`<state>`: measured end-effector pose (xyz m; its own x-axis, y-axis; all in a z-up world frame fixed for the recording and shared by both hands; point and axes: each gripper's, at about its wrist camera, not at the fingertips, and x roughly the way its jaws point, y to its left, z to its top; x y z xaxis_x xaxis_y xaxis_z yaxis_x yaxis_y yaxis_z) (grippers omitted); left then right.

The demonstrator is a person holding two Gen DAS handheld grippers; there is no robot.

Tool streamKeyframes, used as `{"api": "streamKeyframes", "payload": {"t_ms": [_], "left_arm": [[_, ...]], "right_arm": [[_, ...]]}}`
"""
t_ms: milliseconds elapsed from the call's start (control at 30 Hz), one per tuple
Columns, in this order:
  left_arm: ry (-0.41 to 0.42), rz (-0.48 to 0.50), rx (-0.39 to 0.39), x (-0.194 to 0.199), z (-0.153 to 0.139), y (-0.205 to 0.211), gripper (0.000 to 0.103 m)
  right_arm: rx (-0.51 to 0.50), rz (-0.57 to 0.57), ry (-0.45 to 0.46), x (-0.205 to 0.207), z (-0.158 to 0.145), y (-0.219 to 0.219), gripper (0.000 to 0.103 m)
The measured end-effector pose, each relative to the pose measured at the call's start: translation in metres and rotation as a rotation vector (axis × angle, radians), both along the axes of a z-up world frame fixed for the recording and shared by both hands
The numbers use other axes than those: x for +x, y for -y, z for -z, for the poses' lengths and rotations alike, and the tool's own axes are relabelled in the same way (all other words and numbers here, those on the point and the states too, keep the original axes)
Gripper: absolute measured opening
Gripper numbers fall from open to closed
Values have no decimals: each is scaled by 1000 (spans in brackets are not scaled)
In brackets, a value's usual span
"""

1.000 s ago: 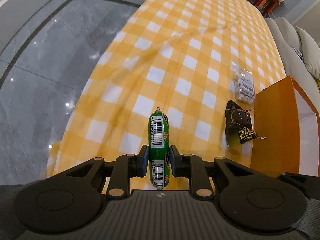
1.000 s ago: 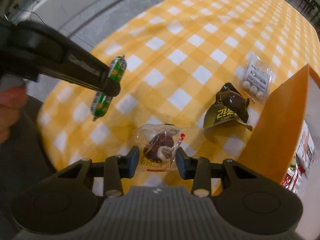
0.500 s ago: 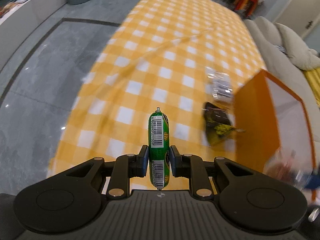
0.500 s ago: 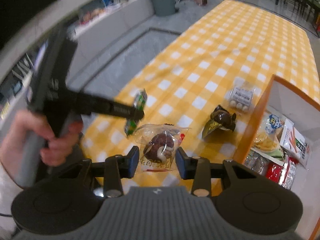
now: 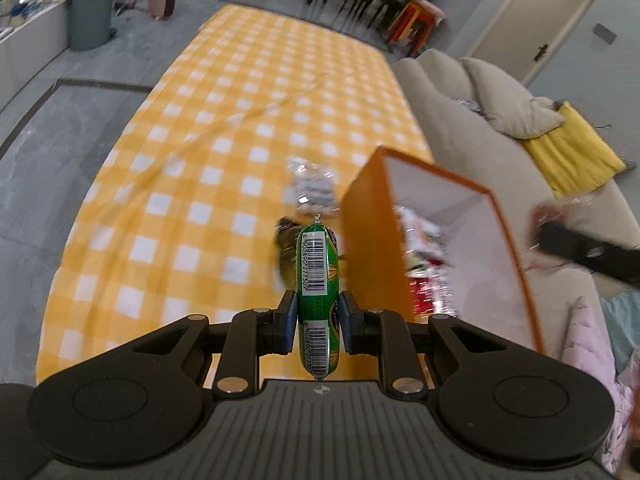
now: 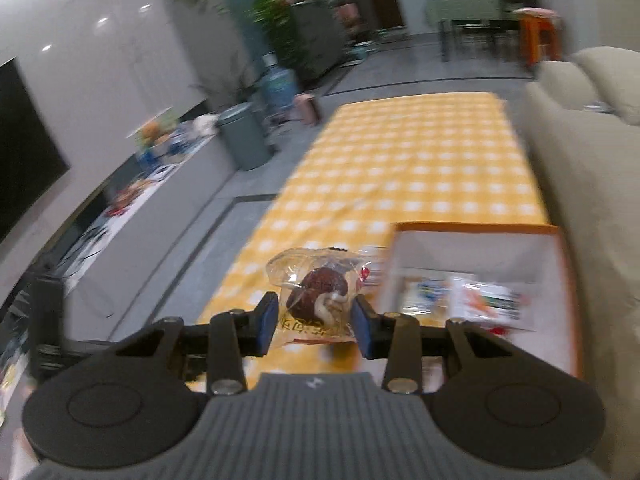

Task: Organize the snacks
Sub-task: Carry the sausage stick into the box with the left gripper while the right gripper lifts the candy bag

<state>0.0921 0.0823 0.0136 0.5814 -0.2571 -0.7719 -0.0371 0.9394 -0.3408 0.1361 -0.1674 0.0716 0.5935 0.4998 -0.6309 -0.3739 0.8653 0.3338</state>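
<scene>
My left gripper is shut on a green sausage stick with barcode labels, held upright above the yellow checked tablecloth. Just to its right stands the orange box, open at the top, with several snack packs inside. My right gripper is shut on a clear packet with a brown date snack, held in the air at the box's near left corner. In the left wrist view the right gripper shows blurred beyond the box.
A dark snack packet and a clear pack of white balls lie on the cloth left of the box. A beige sofa runs along the table's right side. Grey floor and a bin lie to the left.
Both grippers have risen and swung right toward the orange box, each keeping its snack. The box's open top now shows in both views.
</scene>
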Motion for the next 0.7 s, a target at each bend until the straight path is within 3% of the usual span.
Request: {"api": "streamKeyframes", "payload": {"t_ms": [167, 300, 433, 567, 700], "left_arm": [[17, 51, 29, 6, -19, 42, 24], [5, 91, 47, 19, -18, 78, 24], [-51, 113, 22, 41, -4, 117, 24], [-116, 147, -59, 65, 18, 154, 24], [-158, 176, -42, 87, 41, 192, 24]], "right_arm": [[16, 152, -67, 7, 26, 49, 38], [63, 229, -86, 9, 36, 87, 38], [119, 300, -93, 9, 42, 123, 38], [285, 323, -160, 12, 60, 160, 38], [274, 387, -179, 8, 70, 187, 38]]}}
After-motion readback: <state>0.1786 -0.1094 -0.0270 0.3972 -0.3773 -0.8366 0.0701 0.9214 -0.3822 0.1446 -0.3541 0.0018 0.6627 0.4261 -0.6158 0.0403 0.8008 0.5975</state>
